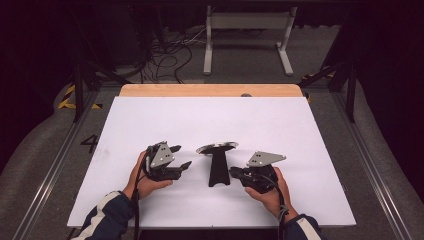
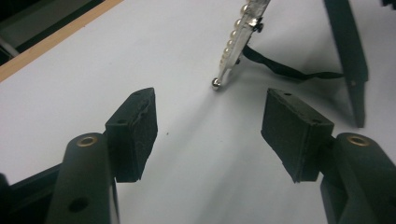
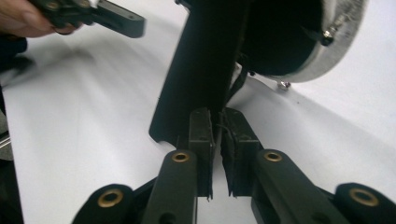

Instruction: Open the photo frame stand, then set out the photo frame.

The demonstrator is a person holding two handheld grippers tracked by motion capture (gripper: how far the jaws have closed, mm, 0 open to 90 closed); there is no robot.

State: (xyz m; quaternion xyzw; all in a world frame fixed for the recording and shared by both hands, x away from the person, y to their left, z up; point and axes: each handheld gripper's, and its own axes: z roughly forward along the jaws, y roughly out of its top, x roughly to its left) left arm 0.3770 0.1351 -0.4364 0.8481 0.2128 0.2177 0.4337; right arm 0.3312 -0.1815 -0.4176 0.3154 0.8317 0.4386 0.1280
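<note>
White-covered table (image 1: 210,125) with a wooden far edge, dark cabled floor (image 1: 165,60) seen beyond it, black stand (image 1: 218,167) set between left hand-held gripper (image 1: 181,157), jaws apart, and right hand-held gripper (image 1: 233,173), clamped on a thin black strap (image 3: 219,126).

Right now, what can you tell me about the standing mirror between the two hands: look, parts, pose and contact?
The standing mirror has a round frame, silver-looking and edged with pearl-like beads, with a black back and a wide black prop leg that tapers toward the frame. It sits near the front middle of the white table, its disc tipped nearly flat on top. A thin black strap joins frame and leg. The right tool is shut at the leg's lower edge, seemingly on that strap. The left tool is open and clear.
</note>
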